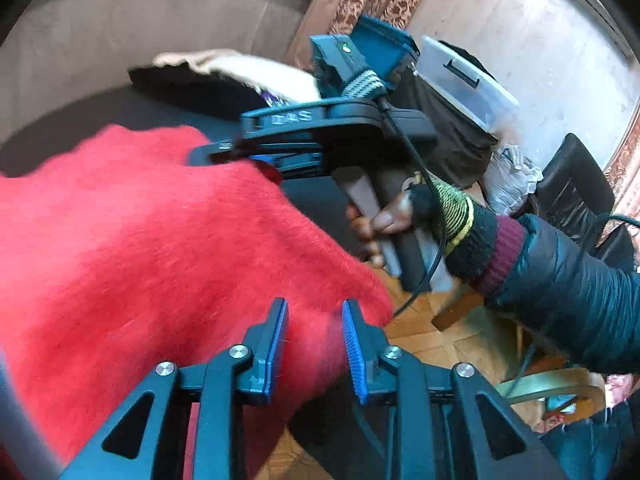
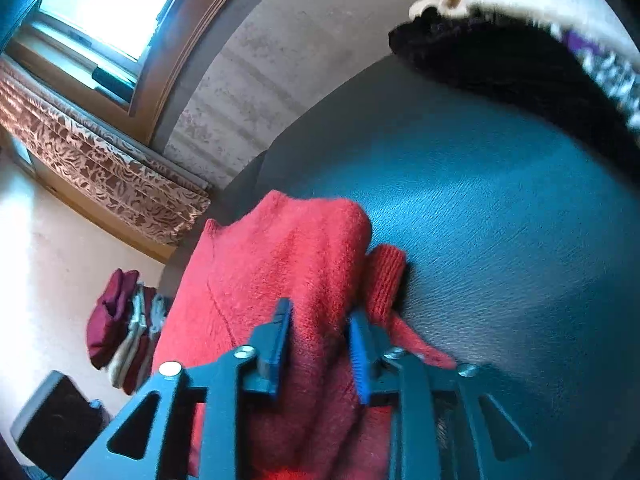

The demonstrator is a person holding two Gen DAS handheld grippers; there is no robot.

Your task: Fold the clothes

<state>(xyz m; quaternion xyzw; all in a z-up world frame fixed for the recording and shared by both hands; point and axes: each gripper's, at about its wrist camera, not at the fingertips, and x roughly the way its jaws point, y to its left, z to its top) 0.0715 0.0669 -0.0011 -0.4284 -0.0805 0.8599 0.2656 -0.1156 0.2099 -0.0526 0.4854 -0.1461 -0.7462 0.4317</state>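
A fuzzy red sweater (image 1: 152, 232) lies on a dark table (image 1: 312, 196) and hangs over its near edge. My left gripper (image 1: 314, 324) is shut on a thick fold of the sweater at its hanging corner. In the left wrist view my right gripper (image 1: 224, 152) reaches in from the right, its tips at the sweater's far edge. In the right wrist view my right gripper (image 2: 320, 328) is shut on a bunched fold of the red sweater (image 2: 288, 264), with a ribbed cuff (image 2: 384, 276) beside it on the table (image 2: 500, 240).
A pile of black and cream clothes (image 1: 224, 76) lies at the table's far side, also in the right wrist view (image 2: 532, 52). A clear plastic bin (image 1: 464, 76) and a black chair (image 1: 576, 184) stand at the right. Folded maroon clothes (image 2: 120, 320) lie beyond the table.
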